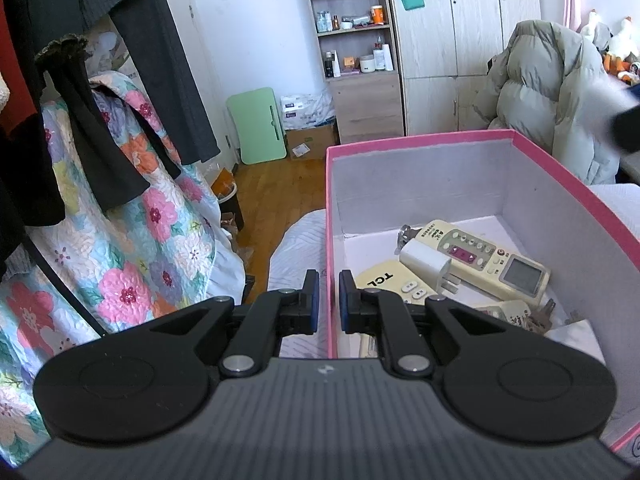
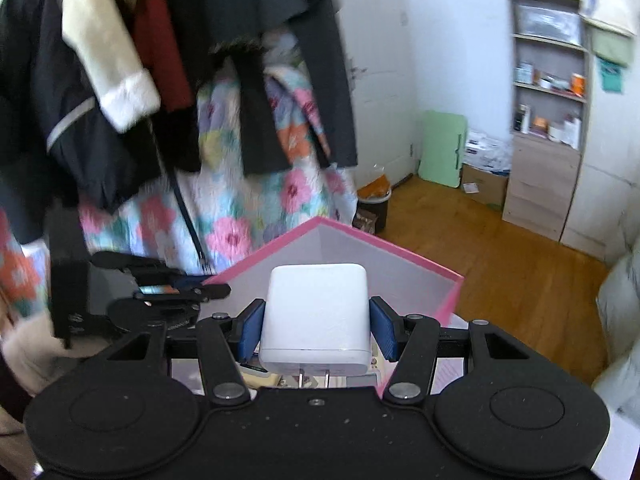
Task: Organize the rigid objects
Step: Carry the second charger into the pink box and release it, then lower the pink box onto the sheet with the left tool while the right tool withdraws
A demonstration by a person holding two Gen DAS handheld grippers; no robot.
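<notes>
While the left gripper (image 1: 329, 300) pinches the pink box (image 1: 440, 138) wall, the right gripper (image 2: 316, 330), clamping a white charger (image 2: 316, 312), should release low inside.

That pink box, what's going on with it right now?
A person is sorting small items with two handheld grippers. The left gripper is clamped on the near-left wall of the pink box, steadying it. The right gripper grips a white plug adapter above the box, prongs pointing back toward the camera. Inside the box lie a cream remote with a screen, a TCL remote and another white adapter.
</notes>
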